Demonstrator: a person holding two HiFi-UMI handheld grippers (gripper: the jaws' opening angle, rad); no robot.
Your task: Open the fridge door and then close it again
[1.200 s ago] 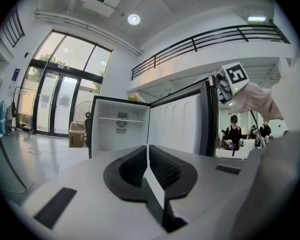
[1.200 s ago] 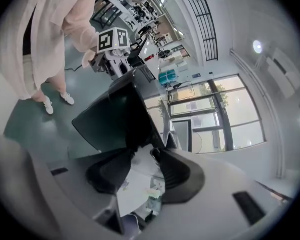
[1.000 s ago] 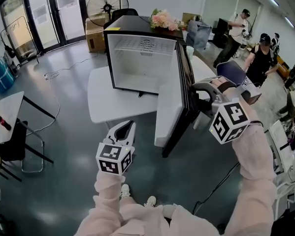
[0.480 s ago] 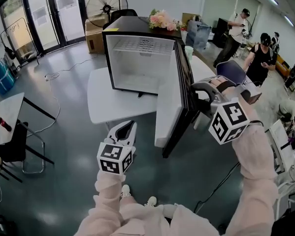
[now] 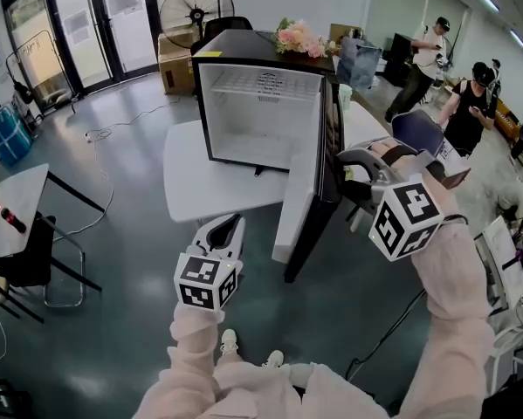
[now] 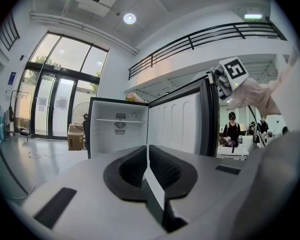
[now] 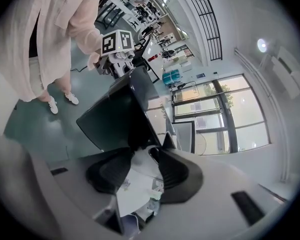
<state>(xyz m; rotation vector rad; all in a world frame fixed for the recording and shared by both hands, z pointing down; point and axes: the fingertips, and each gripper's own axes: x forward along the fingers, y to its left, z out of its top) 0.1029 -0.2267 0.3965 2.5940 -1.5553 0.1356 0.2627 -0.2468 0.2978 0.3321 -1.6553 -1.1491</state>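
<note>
Black outside and white within, the mini fridge (image 5: 261,103) stands on a white table (image 5: 200,182) with its interior bare and one wire shelf near the top. The fridge door (image 5: 300,182) is swung wide to the person's right, its white inner face turned toward the cabinet and its free edge reaching out past the table's front. The right tongs (image 5: 353,173) sit at that free edge on the door's dark outer side. In the right gripper view the black panel runs into the narrow gap between the two pads, so these tongs are clamped on the door's edge. The left tongs (image 5: 224,227) hang low over the grey floor (image 5: 113,260), in front of the table and well apart from the fridge. In the left gripper view their pads meet in a thin line with nothing between them. A bunch of pink flowers (image 5: 298,37) shows just behind the fridge top, a standing fan (image 5: 191,9) is by the glass doors, and several people (image 5: 466,103) stand at the far right.
</note>
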